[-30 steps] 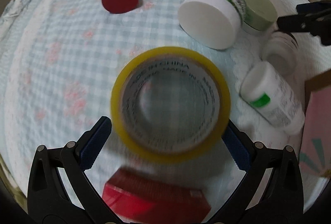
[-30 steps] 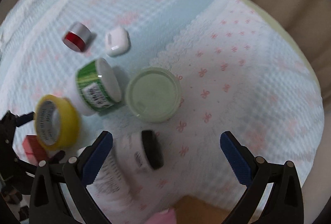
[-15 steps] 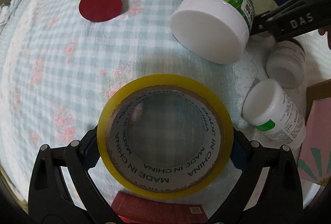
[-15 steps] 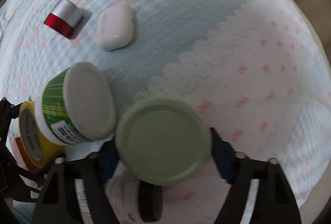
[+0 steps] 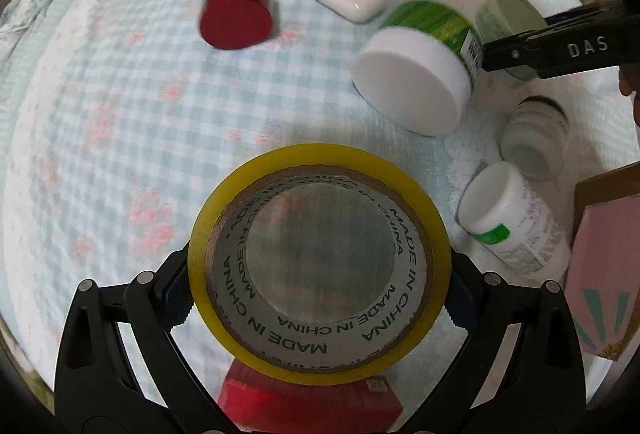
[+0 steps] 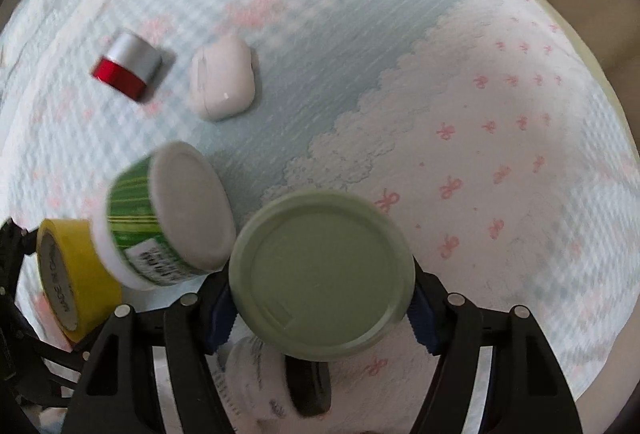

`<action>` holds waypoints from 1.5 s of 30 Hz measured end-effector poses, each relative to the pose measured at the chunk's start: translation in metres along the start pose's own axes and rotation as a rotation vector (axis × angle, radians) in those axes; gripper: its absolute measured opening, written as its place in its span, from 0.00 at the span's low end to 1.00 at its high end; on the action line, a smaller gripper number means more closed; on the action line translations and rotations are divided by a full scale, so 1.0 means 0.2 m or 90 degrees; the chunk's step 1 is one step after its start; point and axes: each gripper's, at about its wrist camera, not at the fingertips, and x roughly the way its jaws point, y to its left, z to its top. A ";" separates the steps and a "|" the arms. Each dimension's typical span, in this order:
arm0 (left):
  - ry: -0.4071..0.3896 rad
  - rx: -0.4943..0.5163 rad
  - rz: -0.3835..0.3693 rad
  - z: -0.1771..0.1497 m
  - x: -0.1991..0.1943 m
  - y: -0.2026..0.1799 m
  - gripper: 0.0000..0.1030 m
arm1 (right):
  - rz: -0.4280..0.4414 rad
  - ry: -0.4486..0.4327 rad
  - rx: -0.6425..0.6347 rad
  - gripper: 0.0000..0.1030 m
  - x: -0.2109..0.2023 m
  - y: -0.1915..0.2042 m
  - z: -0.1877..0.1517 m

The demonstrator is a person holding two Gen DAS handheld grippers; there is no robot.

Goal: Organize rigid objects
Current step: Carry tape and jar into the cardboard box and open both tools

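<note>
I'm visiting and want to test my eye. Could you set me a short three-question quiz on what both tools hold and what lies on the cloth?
1. True or false: the left gripper grips a yellow tape roll.
2. What colour is the lid in the right gripper?
3. Which lies beside the white earbud case: A red-and-silver jar, B scissors?

Key: 1 true; 2 pale green; 3 A.

Home bedroom: patterned bedspread [image 5: 120, 113], toiletries.
</note>
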 end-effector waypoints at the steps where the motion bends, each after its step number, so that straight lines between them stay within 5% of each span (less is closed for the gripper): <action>1: -0.007 -0.004 0.005 0.00 -0.04 0.01 0.94 | 0.000 -0.009 0.005 0.65 -0.03 -0.01 -0.01; 11: -0.075 -0.017 0.010 -0.02 -0.63 -0.09 0.94 | 0.014 -0.083 0.038 0.65 -0.59 0.04 -0.20; 19: -0.110 0.026 -0.035 -0.09 -1.13 -0.42 0.94 | 0.036 -0.125 0.085 0.65 -1.13 0.01 -0.59; 24: -0.117 0.076 -0.090 -0.09 -1.26 -0.70 0.94 | 0.004 -0.124 0.122 0.65 -1.33 -0.10 -0.89; 34: -0.073 0.215 -0.163 -0.10 -1.17 -1.33 0.94 | -0.044 -0.090 0.236 0.65 -1.37 -0.38 -1.41; 45: 0.044 0.313 -0.135 -0.14 -0.67 -1.83 0.94 | -0.066 -0.020 0.292 0.65 -1.01 -0.64 -1.77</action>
